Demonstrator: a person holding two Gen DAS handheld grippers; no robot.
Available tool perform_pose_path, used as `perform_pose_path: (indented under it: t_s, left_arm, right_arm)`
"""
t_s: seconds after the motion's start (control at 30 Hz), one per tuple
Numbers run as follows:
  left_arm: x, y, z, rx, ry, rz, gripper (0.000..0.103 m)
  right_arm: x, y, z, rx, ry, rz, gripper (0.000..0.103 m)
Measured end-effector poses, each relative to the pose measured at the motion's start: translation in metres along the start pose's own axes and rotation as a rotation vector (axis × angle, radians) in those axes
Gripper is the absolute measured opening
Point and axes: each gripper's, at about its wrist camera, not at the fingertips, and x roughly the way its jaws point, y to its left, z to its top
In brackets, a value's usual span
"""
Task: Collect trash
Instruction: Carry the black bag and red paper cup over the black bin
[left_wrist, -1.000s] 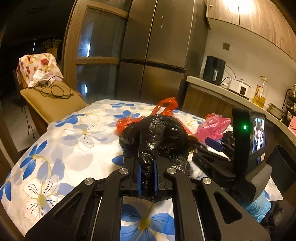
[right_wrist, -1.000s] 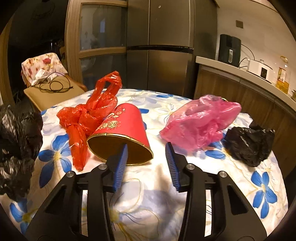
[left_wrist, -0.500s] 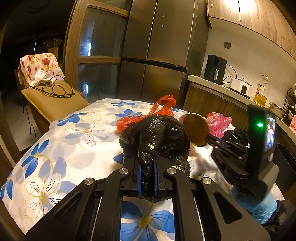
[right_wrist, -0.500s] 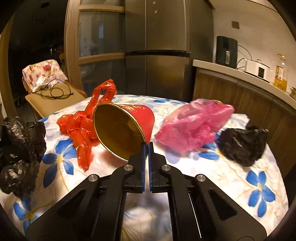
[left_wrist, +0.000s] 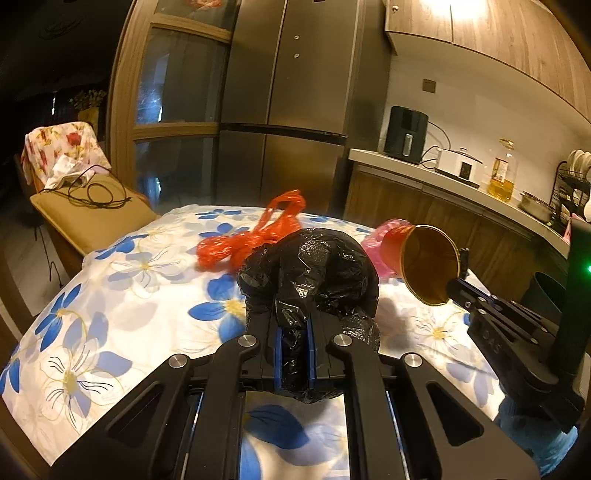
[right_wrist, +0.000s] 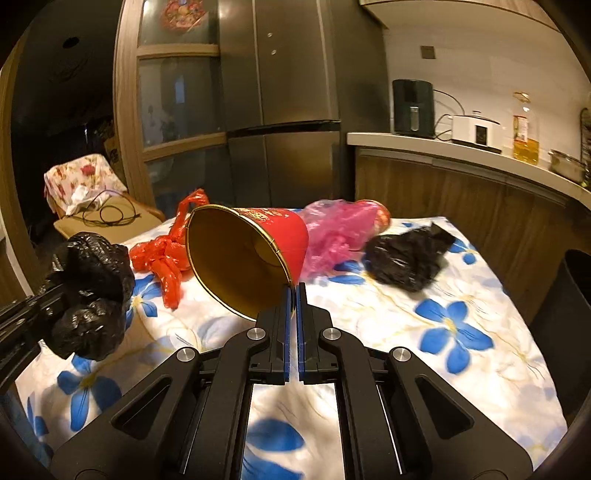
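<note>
My left gripper (left_wrist: 294, 321) is shut on a crumpled black plastic bag (left_wrist: 310, 269) and holds it above the floral tablecloth (left_wrist: 122, 295); the bag also shows in the right wrist view (right_wrist: 88, 291). My right gripper (right_wrist: 293, 295) is shut on the rim of a red paper cup with a gold inside (right_wrist: 240, 258), lifted off the table; it shows in the left wrist view (left_wrist: 424, 262) too. A red plastic bag (right_wrist: 166, 254), a pink plastic bag (right_wrist: 336, 229) and a second black bag (right_wrist: 406, 254) lie on the table.
A dark bin (right_wrist: 569, 332) stands off the table's right edge. A chair with a cushion and cables (left_wrist: 85, 206) is at the back left. A fridge (left_wrist: 280, 122) and a counter with appliances (left_wrist: 461, 173) stand behind the table.
My right gripper closed on the red cup's rim and lifted it off the table, up and to the right. My left gripper keeps holding the black bag.
</note>
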Motion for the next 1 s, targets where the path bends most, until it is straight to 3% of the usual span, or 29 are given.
perform_pose_path:
  t_s: [0.43,1.0]
  left_arm:
    - [-0.003,-0.044,-0.004,0.058,-0.005,-0.059,0.01]
    - [-0.004,-0.108,-0.004,0.139,-0.016,-0.145,0.01]
  right_arm:
    - [-0.058,-0.052,-0.004,0.053,-0.063,-0.122,0.003]
    - [-0.103,-0.106,-0.007,0.129,-0.124,-0.256,0.003]
